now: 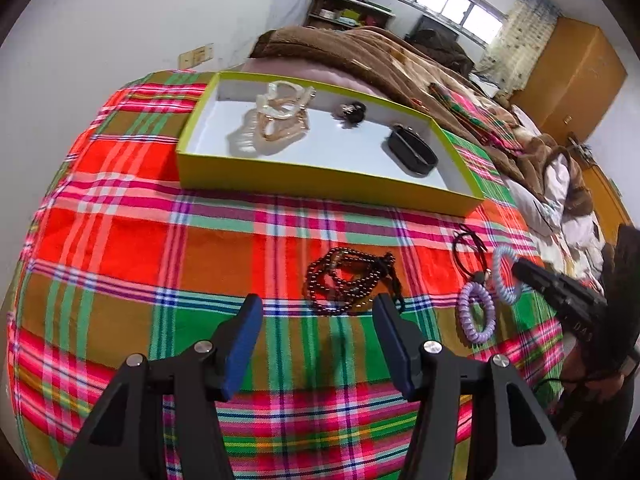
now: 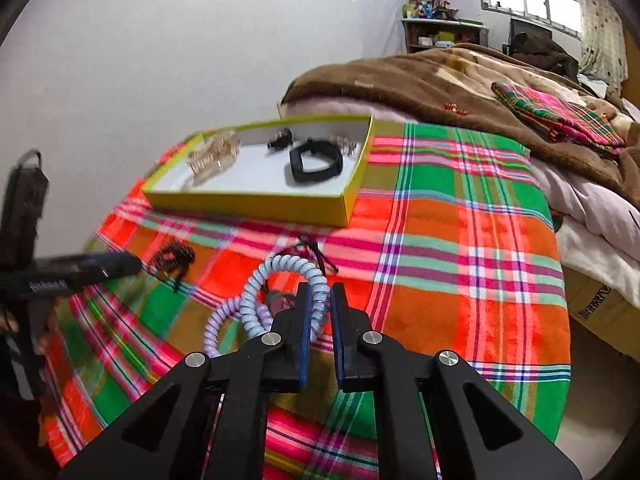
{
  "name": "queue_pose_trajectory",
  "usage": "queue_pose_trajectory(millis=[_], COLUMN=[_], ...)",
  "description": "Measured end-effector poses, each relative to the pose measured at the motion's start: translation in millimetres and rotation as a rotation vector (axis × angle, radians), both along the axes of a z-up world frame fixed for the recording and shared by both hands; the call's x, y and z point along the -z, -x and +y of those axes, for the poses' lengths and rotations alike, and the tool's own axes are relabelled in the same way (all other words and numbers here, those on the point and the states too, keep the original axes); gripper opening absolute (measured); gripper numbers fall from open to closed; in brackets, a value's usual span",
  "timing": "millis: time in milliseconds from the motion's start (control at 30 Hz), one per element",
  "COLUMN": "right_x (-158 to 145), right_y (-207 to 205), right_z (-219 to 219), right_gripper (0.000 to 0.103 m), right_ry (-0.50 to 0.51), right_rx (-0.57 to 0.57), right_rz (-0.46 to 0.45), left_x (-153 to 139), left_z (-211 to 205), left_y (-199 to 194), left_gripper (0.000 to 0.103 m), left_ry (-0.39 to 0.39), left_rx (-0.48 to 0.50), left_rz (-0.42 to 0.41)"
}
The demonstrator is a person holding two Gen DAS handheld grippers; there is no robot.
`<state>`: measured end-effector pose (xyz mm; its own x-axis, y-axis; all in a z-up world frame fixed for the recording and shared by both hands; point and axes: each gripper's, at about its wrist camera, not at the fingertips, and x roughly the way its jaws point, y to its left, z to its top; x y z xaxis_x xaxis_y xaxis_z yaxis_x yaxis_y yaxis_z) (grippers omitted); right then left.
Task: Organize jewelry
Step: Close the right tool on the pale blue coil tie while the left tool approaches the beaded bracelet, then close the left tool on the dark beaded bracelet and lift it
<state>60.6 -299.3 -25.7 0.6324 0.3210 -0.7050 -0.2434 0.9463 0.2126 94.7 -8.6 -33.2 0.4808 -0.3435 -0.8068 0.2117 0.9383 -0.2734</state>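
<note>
On the plaid cloth spread over the bed, the right tongs [image 2: 319, 300] are clenched on the pale blue coil band [image 2: 276, 280], their pads pinching one side of the loop so it can be carried to the yellow-walled box [image 2: 256, 204]. A lilac coil band [image 1: 476, 312] lies touching it, and a thin dark cord [image 1: 468, 248] sits just beyond. The left tongs [image 1: 318, 320] stand released with nothing between them, poised just short of the dark bead strand [image 1: 348, 284], probably the next piece to go. The box sits further back on the cloth and already holds a heap of clear clips [image 1: 280, 114], a black band [image 1: 414, 156] and a small dark piece [image 1: 352, 112], possibly a ring or clasp; it is too blurred to tell. Things are kept spaced apart inside, which suits sorting by kind
</note>
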Motion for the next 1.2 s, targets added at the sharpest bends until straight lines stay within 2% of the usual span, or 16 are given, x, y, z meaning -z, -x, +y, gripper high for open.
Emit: queue_pose_trajectory(millis=[233,333,567,767,900,1067,1200], right_x=[-15.2,-18.3,-18.0,-15.6,-14.5,-13.5,-11.0], right_y=[7.4,11.3,13.6,11.9,10.1,9.3,7.7], right_z=[-11.2,-13.1,-14.3,-13.5,-12.2,-11.5,-10.6], right_gripper=[0.009,0.009,0.009,0.009,0.009,0.01,0.01], right_ry=[-0.046,-0.046,-0.053,-0.056,-0.062,-0.058,-0.061], right_rx=[0.036,0.04,0.046,0.045,0.04,0.038,0.035], right_rz=[-0.041,-0.051,-0.056,-0.052,-0.052,-0.051,-0.045], left_x=[3.3,5.0,6.6,8.7,7.4,-3.4,-1.5], left_z=[-19.6,-29.5,-41.7,-40.3,-42.5,-28.4,-17.5], left_y=[-6.3,-11.8,-21.2,-29.2,-33.6,-37.2,-44.6], left_gripper=[0.064,0.064,0.064,0.064,0.064,0.064,0.064], left_ry=[-0.103,-0.179,-0.229,-0.281,-0.268,-0.095,-0.139], left_rx=[0.087,0.112,0.154,0.13,0.135,0.147,0.096], left_rz=[-0.023,-0.042,-0.051,-0.064,-0.053,-0.037,-0.044])
